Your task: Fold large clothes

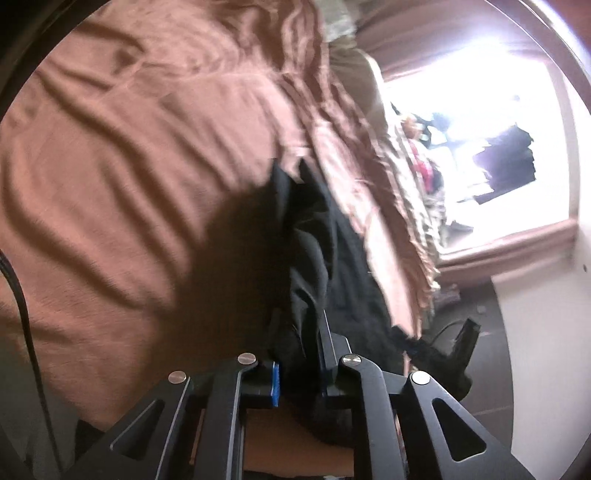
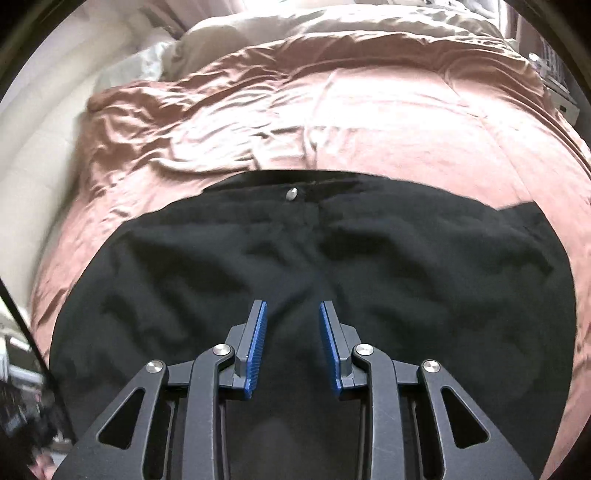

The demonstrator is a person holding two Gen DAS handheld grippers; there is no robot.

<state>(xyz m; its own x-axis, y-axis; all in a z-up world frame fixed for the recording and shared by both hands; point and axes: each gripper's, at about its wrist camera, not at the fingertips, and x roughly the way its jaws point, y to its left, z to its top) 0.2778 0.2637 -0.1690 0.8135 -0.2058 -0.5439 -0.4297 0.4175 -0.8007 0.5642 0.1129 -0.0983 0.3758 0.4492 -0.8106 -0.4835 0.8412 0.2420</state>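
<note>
Black trousers (image 2: 332, 266) lie spread on a bed with a pinkish-brown cover (image 2: 369, 122), their waistband and metal button (image 2: 291, 194) at the far edge. My right gripper (image 2: 291, 314) hovers over the middle of the trousers, its blue pads (image 2: 258, 332) apart with nothing pinched between them. In the left wrist view a bunched fold of the black trousers (image 1: 314, 258) runs up from between the jaws of my left gripper (image 1: 299, 350). That gripper is shut on the fold, lifted off the bed cover (image 1: 129, 166), and the cloth hides its fingertips.
Pale pillows (image 2: 221, 33) lie at the head of the bed. Beyond the bed's edge in the left wrist view are a dark floor (image 1: 491, 369), a black object with a cord (image 1: 465, 339) and a bright opening (image 1: 480, 129). A black cable (image 1: 18, 295) hangs at the left.
</note>
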